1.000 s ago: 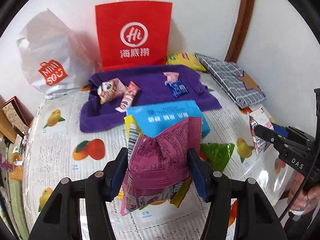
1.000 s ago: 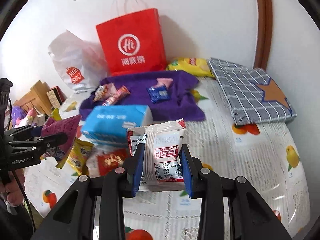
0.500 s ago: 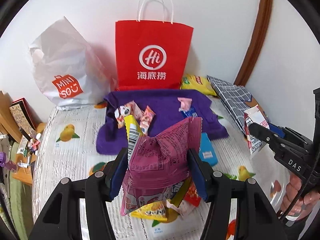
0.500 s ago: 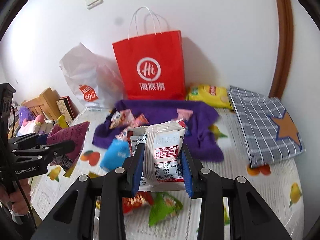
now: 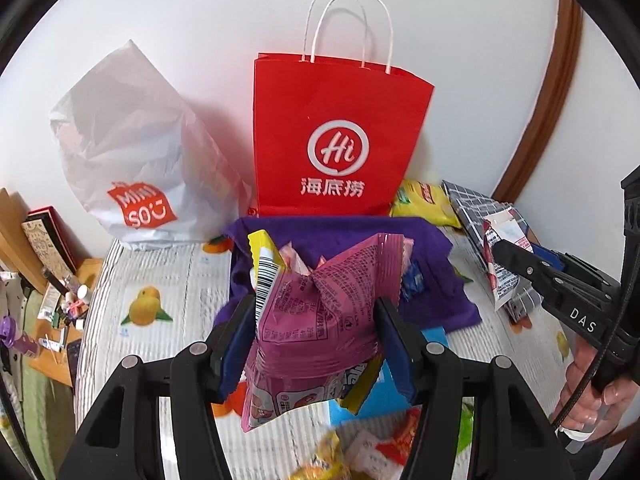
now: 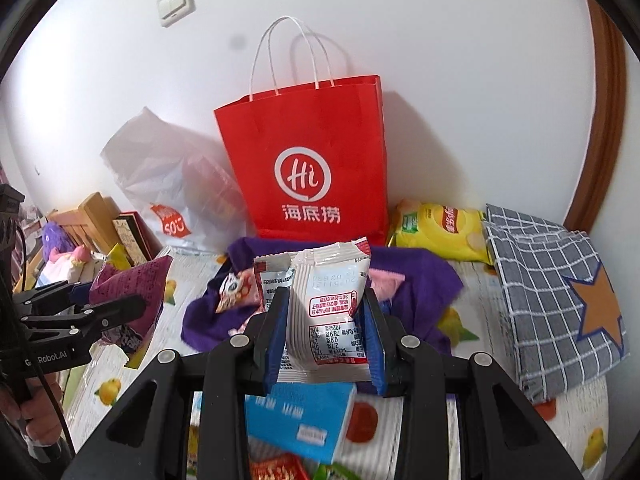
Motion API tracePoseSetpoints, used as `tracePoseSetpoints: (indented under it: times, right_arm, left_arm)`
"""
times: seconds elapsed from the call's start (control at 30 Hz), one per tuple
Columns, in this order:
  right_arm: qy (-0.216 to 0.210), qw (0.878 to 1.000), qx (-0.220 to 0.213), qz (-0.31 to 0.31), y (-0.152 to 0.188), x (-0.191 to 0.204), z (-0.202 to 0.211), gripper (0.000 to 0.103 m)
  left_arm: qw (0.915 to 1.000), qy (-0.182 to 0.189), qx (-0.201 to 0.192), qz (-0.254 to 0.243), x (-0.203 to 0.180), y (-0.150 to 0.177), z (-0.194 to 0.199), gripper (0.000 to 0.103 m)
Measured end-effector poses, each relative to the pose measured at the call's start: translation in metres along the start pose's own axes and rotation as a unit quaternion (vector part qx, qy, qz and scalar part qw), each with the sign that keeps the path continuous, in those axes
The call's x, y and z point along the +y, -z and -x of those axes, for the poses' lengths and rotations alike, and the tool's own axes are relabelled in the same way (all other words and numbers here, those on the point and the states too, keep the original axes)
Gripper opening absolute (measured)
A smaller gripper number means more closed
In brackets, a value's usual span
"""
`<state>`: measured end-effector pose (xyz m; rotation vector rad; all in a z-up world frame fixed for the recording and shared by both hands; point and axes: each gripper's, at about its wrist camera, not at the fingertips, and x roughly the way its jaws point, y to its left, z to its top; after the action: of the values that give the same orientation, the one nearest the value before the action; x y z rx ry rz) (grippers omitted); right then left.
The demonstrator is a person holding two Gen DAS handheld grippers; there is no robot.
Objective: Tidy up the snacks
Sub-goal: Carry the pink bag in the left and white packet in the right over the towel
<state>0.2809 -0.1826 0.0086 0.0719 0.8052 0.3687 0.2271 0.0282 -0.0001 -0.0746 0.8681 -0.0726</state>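
Note:
My left gripper (image 5: pixel 316 336) is shut on a magenta snack packet (image 5: pixel 316 312) bunched with a yellow packet (image 5: pixel 266 260), held high above the table. My right gripper (image 6: pixel 326 334) is shut on white snack packets (image 6: pixel 332 304) with red print, also held up. Each gripper shows in the other's view: the right one (image 5: pixel 508 256) at the right, the left one (image 6: pixel 120 304) at the left. A red paper bag (image 5: pixel 336 140) with white handles stands upright against the wall, straight ahead in both views (image 6: pixel 308 164). Small snacks lie on a purple towel (image 6: pixel 424 280) before it.
A white plastic bag (image 5: pixel 128 168) stands left of the red bag. A yellow chip bag (image 6: pixel 444 232) and a grey checked cloth (image 6: pixel 552 296) lie at the right. A blue tissue pack (image 6: pixel 304 416) and loose snacks (image 5: pixel 360 452) lie below the grippers. Clutter sits beyond the table's left edge (image 5: pixel 52 300).
Both grippers have risen and moved toward the red bag with their packets; the bag now looms larger and the blue tissue pack has dropped below the grippers.

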Motion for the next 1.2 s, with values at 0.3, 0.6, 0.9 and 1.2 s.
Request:
tracePoseSetpoints:
  times: [0.3,0.6,0.9,1.2]
  right_arm:
    - [0.002,1.000,0.005,-0.015,-0.028,-0.014,-0.042,0.035]
    - [0.001,0.999,0.029,-0.016,-0.023,-0.024,-0.087,0.035]
    - [0.006,0.998,0.065,-0.023,-0.010,-0.033,-0.126,0.035]
    - [0.008,0.995,0.095,-0.018,-0.001,-0.033,-0.146,0.035]
  left_arm:
    - [0.9996,0.020,0.005,0.022,0.008,-0.040,-0.041,0.057]
    - [0.9998,0.005,0.018,0.008,0.012,-0.052,-0.093,0.058]
    - [0.9982,0.000,0.058,0.016,0.020,-0.043,-0.131,0.058]
    - [0.9976,-0.007,0.064,0.026,0.029,-0.043,-0.136,0.058]
